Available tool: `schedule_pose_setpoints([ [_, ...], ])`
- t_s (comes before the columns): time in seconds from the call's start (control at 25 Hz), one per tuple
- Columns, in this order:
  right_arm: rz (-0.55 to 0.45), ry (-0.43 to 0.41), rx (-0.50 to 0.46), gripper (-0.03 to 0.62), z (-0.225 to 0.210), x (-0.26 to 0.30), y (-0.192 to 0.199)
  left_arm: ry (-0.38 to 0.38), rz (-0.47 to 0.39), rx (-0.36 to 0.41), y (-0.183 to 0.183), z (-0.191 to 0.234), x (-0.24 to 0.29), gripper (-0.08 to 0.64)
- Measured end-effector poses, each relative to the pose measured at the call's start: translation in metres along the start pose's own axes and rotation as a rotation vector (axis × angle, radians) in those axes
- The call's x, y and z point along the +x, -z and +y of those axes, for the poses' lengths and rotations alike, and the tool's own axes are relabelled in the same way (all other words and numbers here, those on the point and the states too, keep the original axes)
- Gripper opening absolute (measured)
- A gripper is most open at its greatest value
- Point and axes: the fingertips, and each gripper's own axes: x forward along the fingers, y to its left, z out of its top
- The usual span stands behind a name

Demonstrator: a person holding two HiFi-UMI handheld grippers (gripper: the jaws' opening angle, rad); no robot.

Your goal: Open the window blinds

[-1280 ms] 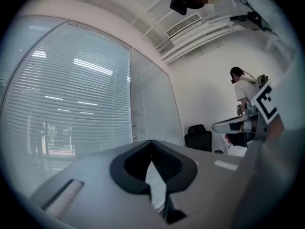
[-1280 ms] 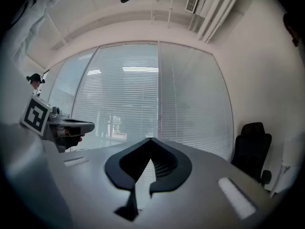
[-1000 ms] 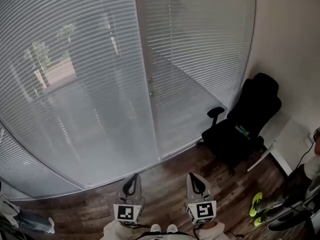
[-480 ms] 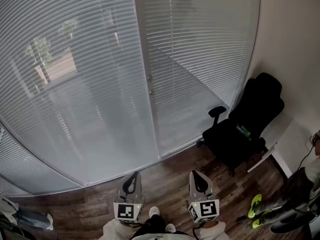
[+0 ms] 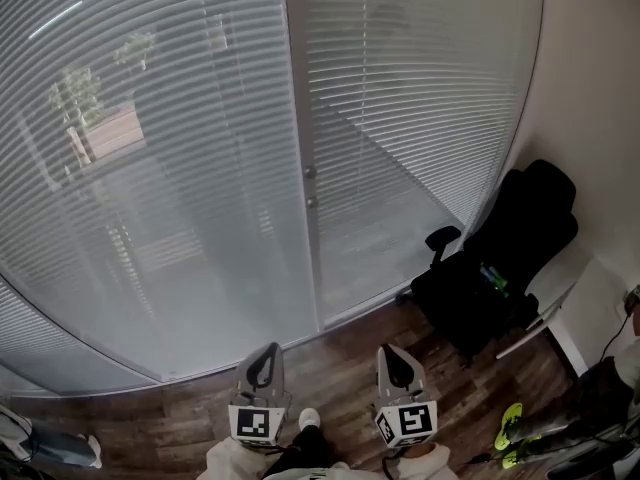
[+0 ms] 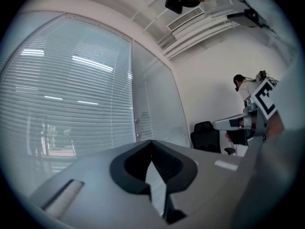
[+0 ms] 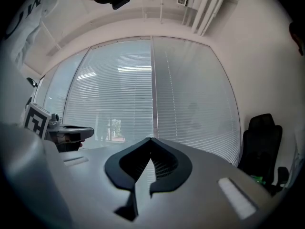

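Left gripper and right gripper, both closed on nothing, sat low in my frame, window blinds filling its upper left. Slats looked light, easily bent; I judged the mullion knobs the hold.

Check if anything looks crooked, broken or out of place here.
Nothing much stands out. The blinds hang even and unbent. The chair stands upright in the corner. Only yellow-green shoes, it seems, lie loose on the floor nearby.
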Motion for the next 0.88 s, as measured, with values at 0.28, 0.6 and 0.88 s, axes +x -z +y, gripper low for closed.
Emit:
schedule_pose_setpoints([
  [0.28,0.006,0.010,-0.001,0.002,0.004,0.054,-0.004,0.019,0.003,-0.008,0.000,0.036,0.038,0.000],
  [0.6,0.032,0.025,-0.003,0.002,0.009,0.101,-0.001,0.029,0.015,-0.012,0.010,0.071,0.073,0.000],
  [0.88,0.034,0.029,-0.019,0.002,0.013,0.129,0.003,0.054,0.001,-0.016,0.015,0.082,0.093,0.000],
])
